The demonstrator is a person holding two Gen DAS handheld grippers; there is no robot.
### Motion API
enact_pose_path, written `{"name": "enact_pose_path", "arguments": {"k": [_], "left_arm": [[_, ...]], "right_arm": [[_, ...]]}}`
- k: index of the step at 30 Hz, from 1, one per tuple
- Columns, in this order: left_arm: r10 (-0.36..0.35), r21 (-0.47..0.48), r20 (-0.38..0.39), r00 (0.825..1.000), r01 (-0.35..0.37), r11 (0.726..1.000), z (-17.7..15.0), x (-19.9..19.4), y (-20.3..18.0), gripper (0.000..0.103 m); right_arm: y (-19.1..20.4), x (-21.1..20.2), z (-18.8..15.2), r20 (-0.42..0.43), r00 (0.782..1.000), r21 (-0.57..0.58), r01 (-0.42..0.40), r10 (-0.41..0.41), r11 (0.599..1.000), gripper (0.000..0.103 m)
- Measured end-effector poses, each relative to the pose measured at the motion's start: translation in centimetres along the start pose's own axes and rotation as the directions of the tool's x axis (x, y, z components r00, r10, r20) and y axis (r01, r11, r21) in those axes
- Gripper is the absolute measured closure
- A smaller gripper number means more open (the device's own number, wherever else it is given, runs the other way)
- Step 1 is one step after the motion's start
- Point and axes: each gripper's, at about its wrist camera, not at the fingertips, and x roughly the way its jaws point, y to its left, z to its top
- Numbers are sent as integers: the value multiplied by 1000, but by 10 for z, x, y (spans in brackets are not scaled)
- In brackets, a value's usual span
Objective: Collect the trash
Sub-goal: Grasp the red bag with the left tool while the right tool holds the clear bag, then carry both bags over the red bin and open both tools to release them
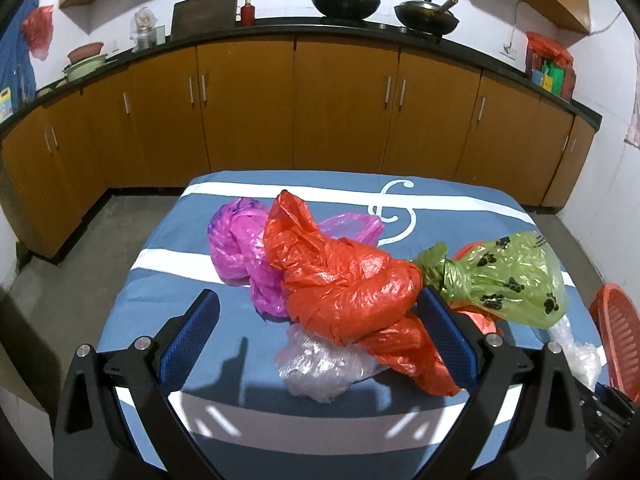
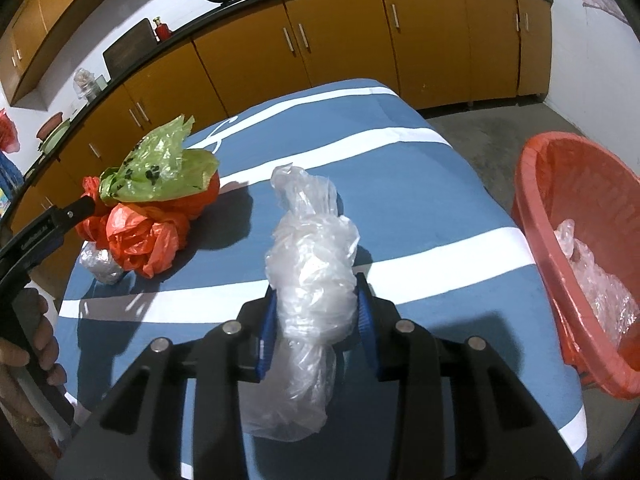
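Observation:
Knotted plastic bags lie on a blue and white striped table [image 1: 168, 264]. In the left wrist view my left gripper [image 1: 318, 304] is open around an orange bag [image 1: 348, 276], with a pink bag [image 1: 236, 240] behind it, a small clear bag [image 1: 320, 364] in front and a green paw-print bag [image 1: 508, 276] to the right. In the right wrist view my right gripper [image 2: 316, 292] is shut on a clear plastic bag [image 2: 312, 272] above the table [image 2: 400, 184]. A red basket [image 2: 580, 248] with clear plastic inside stands to its right.
Wooden cabinets [image 1: 340, 108] under a dark counter run along the far wall, with woks [image 1: 346, 0] on top. The red basket [image 1: 618, 336] stands on the concrete floor by the table's right edge. The left gripper [image 2: 60, 220] and a hand show at left in the right wrist view.

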Motion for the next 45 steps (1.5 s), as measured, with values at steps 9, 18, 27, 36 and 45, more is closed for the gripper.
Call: {"name": "enact_pose_path", "arguments": {"k": [9, 18, 27, 36, 45], "left_arm": [[-8, 47, -24, 1000, 9, 999, -1, 3, -12, 11], [-62, 29, -75, 995, 64, 998, -2, 12, -11, 42], [-104, -4, -15, 994, 104, 995, -2, -10, -1, 51], [-135, -16, 34, 990, 135, 991, -1, -43, 3, 51], [-183, 15, 77, 980, 183, 983, 4, -74, -14, 51]], "right_arm": [[-1, 2, -1, -4, 1000, 8, -3, 3, 1000, 67], [-3, 3, -3, -8, 1000, 12, -5, 5, 1000, 67], [-5, -1, -4, 2, 1000, 20, -5, 5, 1000, 67], [-7, -22, -4, 32, 999, 25, -15, 14, 1000, 67], [-11, -56, -1, 89, 996, 20, -21, 19, 1000, 69]]}}
